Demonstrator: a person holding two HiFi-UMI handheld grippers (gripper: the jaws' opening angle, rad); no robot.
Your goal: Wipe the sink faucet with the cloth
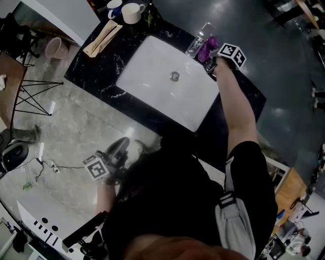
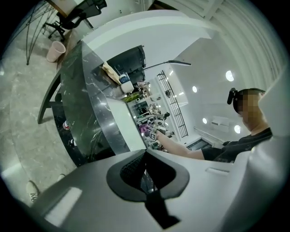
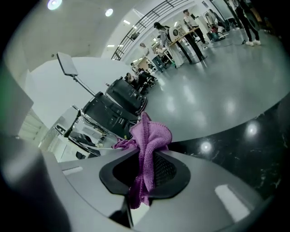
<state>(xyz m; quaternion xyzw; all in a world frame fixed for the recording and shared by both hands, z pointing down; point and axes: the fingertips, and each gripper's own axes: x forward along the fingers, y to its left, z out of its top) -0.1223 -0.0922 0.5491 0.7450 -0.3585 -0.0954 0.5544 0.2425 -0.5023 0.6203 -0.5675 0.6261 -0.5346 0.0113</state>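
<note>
Beside the faucet (image 1: pixel 198 39), right gripper (image 1: pixel 210 61) clamping cloth (image 3: pixel 149 136) jutting forward, left gripper (image 2: pixel 146 174) closed.

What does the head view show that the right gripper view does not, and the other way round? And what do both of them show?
Only the head view: the white sink with its drain, two mugs at the counter's far corner, and the left hand-held gripper kept off the counter, near the person's body.

Only the right gripper view: the jaws of the right hand-held gripper closed on the purple cloth, and people standing far off.

Both: the purple cloth and the black marble counter.
</note>
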